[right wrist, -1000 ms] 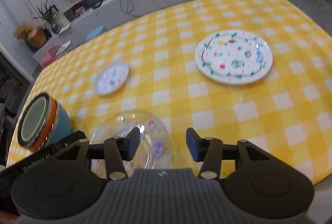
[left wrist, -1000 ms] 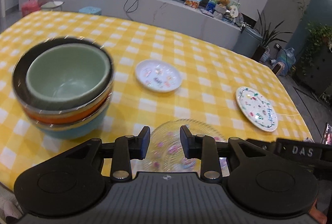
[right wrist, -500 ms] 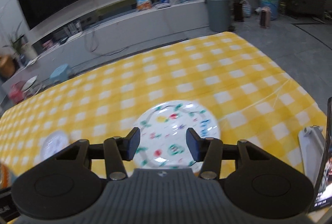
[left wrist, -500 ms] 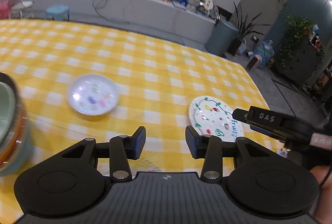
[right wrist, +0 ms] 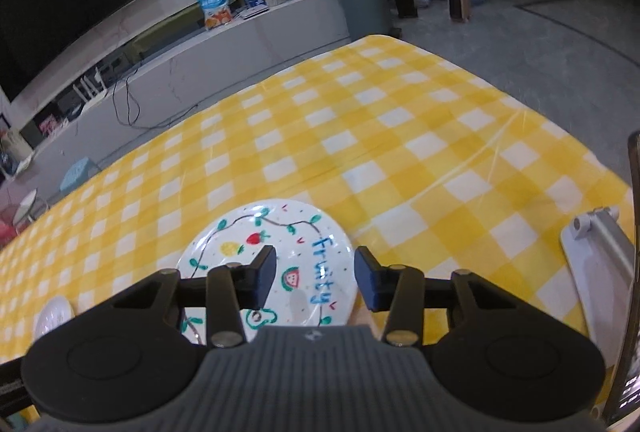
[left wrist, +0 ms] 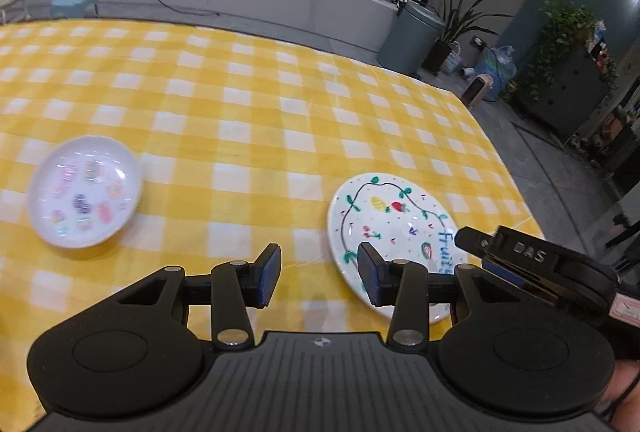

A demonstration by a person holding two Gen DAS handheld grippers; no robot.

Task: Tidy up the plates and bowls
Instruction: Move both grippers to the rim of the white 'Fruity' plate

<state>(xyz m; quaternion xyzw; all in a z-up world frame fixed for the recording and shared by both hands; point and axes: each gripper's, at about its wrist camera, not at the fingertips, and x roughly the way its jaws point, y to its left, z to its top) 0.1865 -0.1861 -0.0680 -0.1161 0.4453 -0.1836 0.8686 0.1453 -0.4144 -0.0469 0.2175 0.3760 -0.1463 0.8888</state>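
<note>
Swinging both views off the stacked bowls and the clear glass dish seen a second ago, now out of frame, and onto the fruit-print plate point(right wrist: 276, 264). Left gripper point(left wrist: 319, 274) having just been opening, right gripper point(right wrist: 315, 274) having just been closing a little; both standing apart now, nothing between the pads. Reading as: bowls done with, plates coming next. Fruit-print plate lying flat on the yellow checked tablecloth point(left wrist: 248, 103), directly under and ahead of the right gripper, its right edge near the right finger. Left gripper hanging just left of that plate, its right finger over the rim. Small floral plate point(left wrist: 84, 191) sitting well apart, farther left.
</note>
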